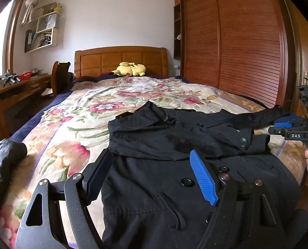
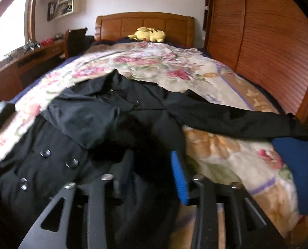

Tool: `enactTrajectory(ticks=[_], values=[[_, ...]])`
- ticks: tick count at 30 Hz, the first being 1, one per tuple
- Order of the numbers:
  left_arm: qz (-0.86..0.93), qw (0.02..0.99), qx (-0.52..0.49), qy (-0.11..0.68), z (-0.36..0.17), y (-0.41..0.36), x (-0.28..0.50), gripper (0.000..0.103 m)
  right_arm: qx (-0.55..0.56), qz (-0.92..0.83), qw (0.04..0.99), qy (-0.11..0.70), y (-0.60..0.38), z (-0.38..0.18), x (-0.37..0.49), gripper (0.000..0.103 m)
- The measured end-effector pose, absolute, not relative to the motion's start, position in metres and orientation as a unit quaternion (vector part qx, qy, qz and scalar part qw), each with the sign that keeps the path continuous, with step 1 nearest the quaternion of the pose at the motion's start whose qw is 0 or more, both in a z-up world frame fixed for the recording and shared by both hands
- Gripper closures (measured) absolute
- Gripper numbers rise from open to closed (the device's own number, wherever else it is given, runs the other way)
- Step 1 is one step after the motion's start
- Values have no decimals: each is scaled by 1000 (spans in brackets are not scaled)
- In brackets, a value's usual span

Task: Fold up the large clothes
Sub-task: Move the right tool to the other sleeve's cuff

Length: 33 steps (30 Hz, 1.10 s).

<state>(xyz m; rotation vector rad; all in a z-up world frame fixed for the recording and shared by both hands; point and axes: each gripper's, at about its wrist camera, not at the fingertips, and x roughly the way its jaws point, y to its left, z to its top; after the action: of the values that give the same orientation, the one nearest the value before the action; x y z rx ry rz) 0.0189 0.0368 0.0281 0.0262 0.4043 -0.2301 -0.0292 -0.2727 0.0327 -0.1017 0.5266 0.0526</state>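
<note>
A large black button coat [image 1: 174, 145] lies front up on the flowered bedspread [image 1: 75, 128], collar toward the headboard. One sleeve [image 2: 237, 116] stretches out to the right. My left gripper [image 1: 152, 166] is open, its blue pads [image 1: 203, 178] spread just above the coat's left front. My right gripper [image 2: 152, 166] is open and hovers over the coat's right side; it also shows in the left wrist view [image 1: 292, 132] at the bed's right edge, beside the sleeve end. The right wrist view is blurred.
A yellow plush toy [image 1: 131, 69] lies by the wooden headboard [image 1: 120, 60]. A wooden wardrobe [image 1: 232, 41] runs along the right of the bed. A desk [image 1: 15, 91] and chair stand to the left. Something blue [image 2: 299, 166] lies on the bed's right edge. Dark cloth [image 1: 2, 157] lies at the left.
</note>
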Motion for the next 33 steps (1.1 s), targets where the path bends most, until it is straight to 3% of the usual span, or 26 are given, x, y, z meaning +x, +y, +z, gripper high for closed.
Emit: enactTrajectory(ticks=[8,19,33], values=[[-137,968,19,208,29,21,19,25,-72,41,967,239,-262,42,-48,44],[-174,962,15,208,30,0,15,23,-180,41,945,271,-240,12,-10,44],[-179,957,19,227,23,-23,23,21,-71,-7,960,272,-338,28,38,44]])
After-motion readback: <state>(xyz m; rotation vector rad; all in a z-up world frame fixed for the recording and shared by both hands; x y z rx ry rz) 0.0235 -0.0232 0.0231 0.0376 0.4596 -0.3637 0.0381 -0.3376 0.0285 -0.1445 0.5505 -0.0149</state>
